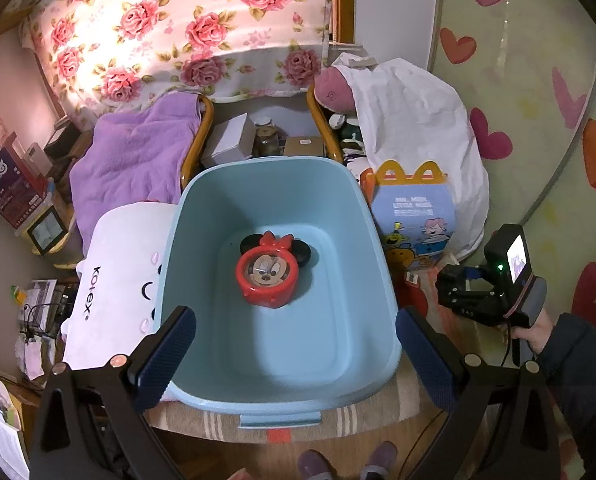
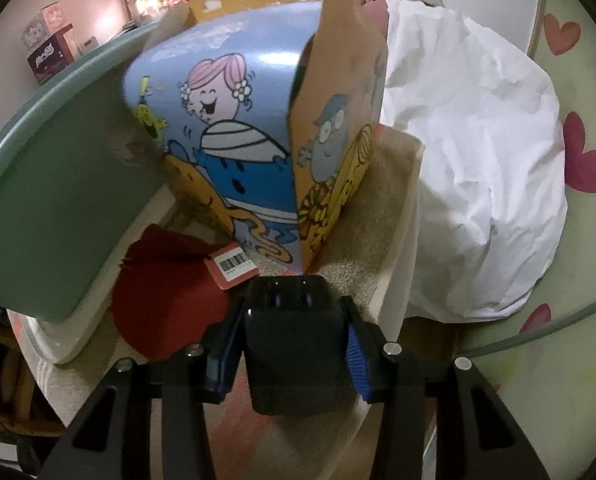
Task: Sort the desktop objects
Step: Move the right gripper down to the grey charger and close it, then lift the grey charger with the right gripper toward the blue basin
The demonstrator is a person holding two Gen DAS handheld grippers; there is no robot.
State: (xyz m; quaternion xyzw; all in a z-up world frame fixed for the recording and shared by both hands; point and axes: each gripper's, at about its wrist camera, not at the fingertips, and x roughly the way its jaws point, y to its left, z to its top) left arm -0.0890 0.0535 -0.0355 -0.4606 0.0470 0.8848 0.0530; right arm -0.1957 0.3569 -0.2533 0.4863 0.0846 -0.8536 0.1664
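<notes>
My right tongs [image 2: 293, 344] are clenched on a black block [image 2: 293, 336], its glossy top and two small slots facing forward, the blue pads [image 2: 356, 360] pressed to its sides. Just ahead of it lies a red cloth [image 2: 165, 304] with a barcode tag [image 2: 235, 266], and behind that stands a paper meal box [image 2: 257, 120] with yellow arch handles and cartoon figures on blue. A crumpled white bag [image 2: 470, 168] sits to the box's right, and the tub's outer wall [image 2: 57, 200] rises to its left.

My left tongs [image 1: 295, 354] are released, fingers spread wide over the near end of the light blue tub [image 1: 201, 208]. Inside the tub, towards the far end of its floor, lies a red round clock [image 1: 266, 274] with a mouse face on the dial, black ears and a red bow. A white pack [image 1: 113, 280] lies against the tub's left side, with a purple blanket [image 1: 137, 160] beyond it.
</notes>
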